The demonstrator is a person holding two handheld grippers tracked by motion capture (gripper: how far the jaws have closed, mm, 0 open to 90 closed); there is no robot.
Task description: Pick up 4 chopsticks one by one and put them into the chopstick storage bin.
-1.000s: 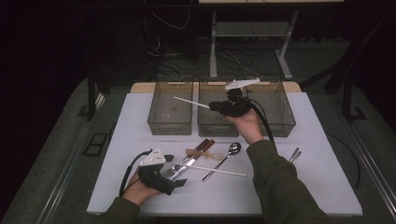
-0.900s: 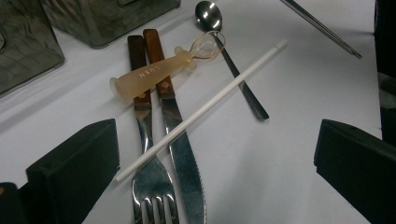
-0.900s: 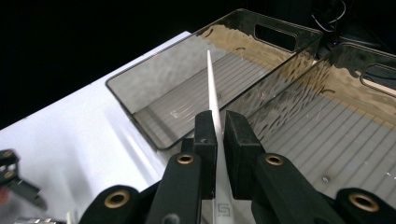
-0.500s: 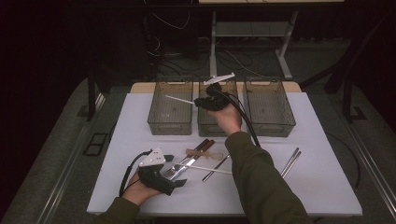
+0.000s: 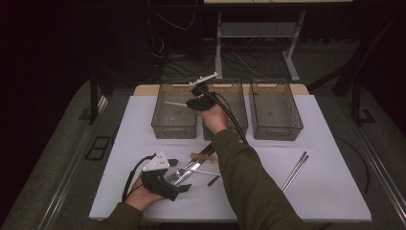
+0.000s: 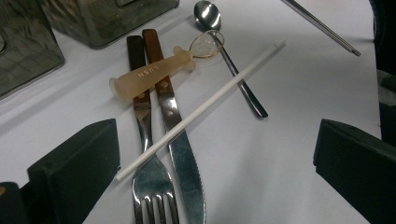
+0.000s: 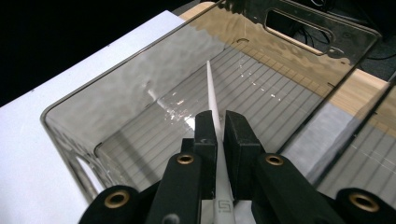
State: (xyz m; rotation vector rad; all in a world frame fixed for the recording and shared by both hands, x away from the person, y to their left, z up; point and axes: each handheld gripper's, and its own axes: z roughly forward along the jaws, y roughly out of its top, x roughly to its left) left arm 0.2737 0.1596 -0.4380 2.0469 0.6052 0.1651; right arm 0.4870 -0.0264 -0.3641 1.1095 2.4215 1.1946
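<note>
Dark room, grey floor, cables under a desk frame.

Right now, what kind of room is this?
Probably a lab or test workshop, not a kitchen: a white table with three clear bins, loose cutlery, and cables on a dark floor.

sleeves: olive green | right claw: black jaws, brass screws | cable: black
</note>
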